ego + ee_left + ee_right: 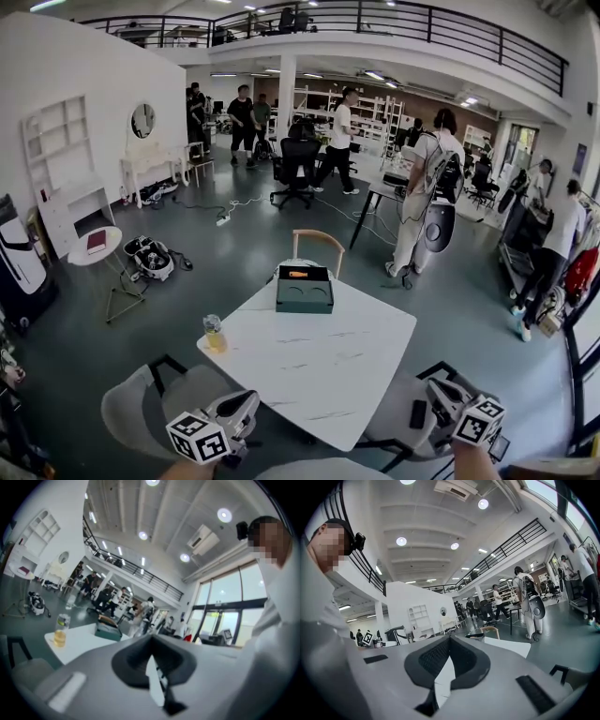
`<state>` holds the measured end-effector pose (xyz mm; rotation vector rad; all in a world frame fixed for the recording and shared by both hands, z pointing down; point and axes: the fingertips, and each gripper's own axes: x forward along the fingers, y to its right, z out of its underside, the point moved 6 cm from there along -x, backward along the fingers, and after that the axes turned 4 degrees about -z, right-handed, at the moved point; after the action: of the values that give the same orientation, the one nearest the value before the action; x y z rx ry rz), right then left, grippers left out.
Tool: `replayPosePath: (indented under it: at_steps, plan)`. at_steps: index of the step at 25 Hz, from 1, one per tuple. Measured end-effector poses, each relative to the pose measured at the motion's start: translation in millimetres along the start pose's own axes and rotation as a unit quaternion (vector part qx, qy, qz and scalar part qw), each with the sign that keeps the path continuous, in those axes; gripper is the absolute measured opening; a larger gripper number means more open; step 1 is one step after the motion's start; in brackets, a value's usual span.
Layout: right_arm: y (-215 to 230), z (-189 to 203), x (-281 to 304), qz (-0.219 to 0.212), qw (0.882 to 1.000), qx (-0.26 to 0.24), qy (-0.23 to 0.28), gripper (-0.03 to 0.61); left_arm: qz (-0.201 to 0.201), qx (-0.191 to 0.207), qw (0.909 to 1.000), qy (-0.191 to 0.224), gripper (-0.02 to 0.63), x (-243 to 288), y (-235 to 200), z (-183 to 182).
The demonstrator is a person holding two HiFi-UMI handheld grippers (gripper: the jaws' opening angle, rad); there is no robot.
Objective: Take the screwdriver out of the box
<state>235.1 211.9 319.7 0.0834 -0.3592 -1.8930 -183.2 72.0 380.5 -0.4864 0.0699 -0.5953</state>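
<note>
A dark green box [305, 291] sits at the far edge of the white table [319, 361], lid open, with the orange-handled screwdriver [298, 274] lying along its back part. In the left gripper view the box [108, 631] shows small and far ahead. My left gripper [249, 401] hovers at the table's near left corner, jaws together and holding nothing [151, 638]. At the near right corner my right gripper [437, 385] is also shut and holding nothing [450, 638]. Both are well short of the box.
A cup of yellow drink [214, 333] stands on the table's left corner. A wooden chair [319, 246] is behind the box; grey chairs [141, 403] flank the near side. A person with a backpack [427, 187] and others stand beyond.
</note>
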Motion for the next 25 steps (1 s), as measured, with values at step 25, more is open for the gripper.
replayPosePath:
  at_steps: [25]
  plan:
    - [206.1,-26.9,146.1,-0.153,0.988,0.003,-0.028,-0.002,-0.133,0.01,0.9908,-0.021,0.003,174.3,12.0,-1.9]
